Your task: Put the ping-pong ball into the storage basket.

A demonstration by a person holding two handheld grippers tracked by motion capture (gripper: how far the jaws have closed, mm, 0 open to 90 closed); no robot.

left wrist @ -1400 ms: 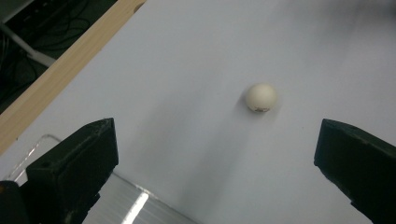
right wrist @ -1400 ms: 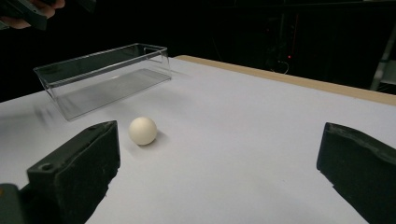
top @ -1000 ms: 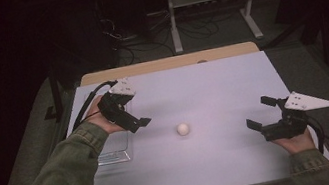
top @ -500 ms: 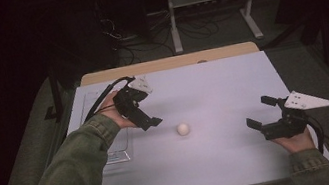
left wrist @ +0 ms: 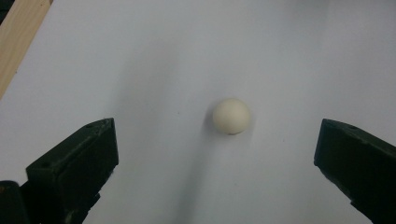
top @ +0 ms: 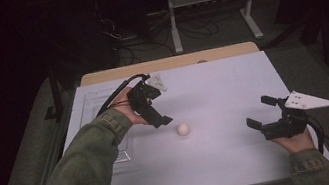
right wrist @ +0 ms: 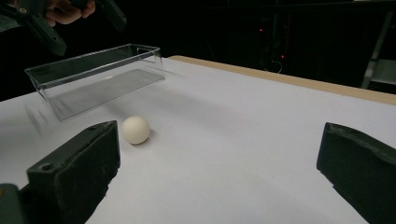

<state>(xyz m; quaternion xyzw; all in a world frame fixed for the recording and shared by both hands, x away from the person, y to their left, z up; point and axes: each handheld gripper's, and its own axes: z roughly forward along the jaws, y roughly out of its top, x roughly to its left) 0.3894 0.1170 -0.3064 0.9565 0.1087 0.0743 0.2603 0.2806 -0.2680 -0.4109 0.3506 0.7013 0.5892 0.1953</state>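
A small cream ball (top: 183,129) rests on the white table top (top: 222,88) near its middle. My left gripper (top: 158,113) hangs just left of and above the ball, tilted down at it, open and holding nothing. In the left gripper view the ball (left wrist: 231,116) lies on the table between the spread jaws of that gripper (left wrist: 217,137), farther off. My right gripper (top: 258,111) rests low at the right side, open and empty, pointing left toward the ball (right wrist: 136,129). Beyond the wide-apart jaws of the right gripper (right wrist: 219,137), the left gripper (right wrist: 46,23) hangs at the top left.
A clear plastic box (top: 90,107) stands at the table's left edge, partly behind my left sleeve (top: 84,171); in the right gripper view this box (right wrist: 93,79) is open-topped and empty. A wooden strip (top: 168,63) runs along the far edge. Dark floor, cables and a table frame lie beyond.
My left gripper has moved right and slightly forward, closing in on the ball. The ball and the right gripper have stayed put.
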